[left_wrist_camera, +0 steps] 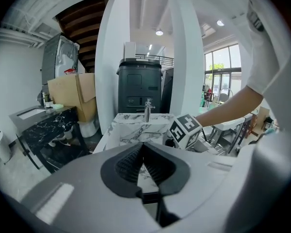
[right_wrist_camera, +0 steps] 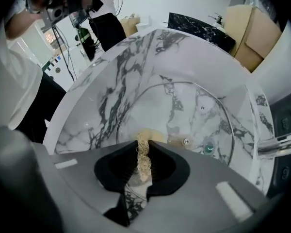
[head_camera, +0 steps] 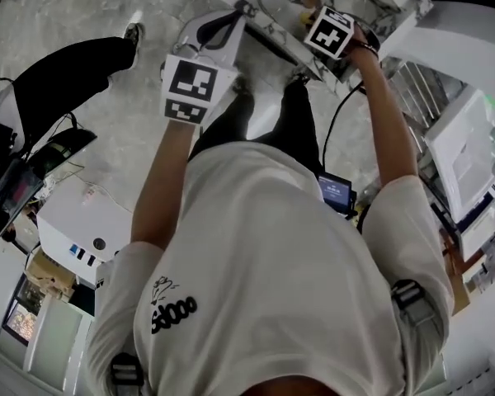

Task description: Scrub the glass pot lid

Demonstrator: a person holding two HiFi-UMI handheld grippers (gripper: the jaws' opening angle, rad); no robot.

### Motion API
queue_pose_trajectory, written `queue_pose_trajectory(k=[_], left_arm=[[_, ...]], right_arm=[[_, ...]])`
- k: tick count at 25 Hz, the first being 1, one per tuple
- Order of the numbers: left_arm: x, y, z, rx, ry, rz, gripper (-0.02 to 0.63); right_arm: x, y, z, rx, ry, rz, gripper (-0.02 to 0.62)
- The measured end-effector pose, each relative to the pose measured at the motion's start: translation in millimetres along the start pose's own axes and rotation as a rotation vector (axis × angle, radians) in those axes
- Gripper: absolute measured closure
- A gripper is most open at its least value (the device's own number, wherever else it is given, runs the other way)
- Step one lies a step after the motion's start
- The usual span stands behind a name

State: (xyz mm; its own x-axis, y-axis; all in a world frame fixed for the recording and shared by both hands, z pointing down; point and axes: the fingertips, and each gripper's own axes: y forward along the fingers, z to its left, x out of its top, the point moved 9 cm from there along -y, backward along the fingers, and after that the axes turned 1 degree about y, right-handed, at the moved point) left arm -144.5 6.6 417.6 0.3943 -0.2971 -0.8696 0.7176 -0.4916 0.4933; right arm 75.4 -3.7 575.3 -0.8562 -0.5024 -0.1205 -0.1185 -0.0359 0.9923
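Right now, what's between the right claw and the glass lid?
A tan fibrous scrubber, pinched in the right claw, its far end apparently against the glass lid. It shows in the right gripper view.

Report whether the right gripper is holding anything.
Shut on something: the right gripper pinches a tan fibrous scrubber between its fingers, over the glass pot lid.
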Motion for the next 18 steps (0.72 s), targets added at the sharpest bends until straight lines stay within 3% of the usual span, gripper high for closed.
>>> queue_pose_trajectory(k=[8, 12, 18], left_arm=[[-23.4, -20.7, -5.2, 0.030, -0.031, 0.029, 0.595], [-26.9, -26.8, 0.9, 0.055, -0.040, 0.030, 0.595], [-17.6, -26.6, 6.4, 0.066, -0.026, 0.019, 0.595]], right_arm=[[41.2, 12.7, -27.1, -0.029, 0.151, -0.181, 0.541], [61.2, 14.7, -58.7, -0.116, 0.268, -0.315, 0.540], [55.8, 6.7, -101.9, -0.215, 0.432, -0.377, 0.540]])
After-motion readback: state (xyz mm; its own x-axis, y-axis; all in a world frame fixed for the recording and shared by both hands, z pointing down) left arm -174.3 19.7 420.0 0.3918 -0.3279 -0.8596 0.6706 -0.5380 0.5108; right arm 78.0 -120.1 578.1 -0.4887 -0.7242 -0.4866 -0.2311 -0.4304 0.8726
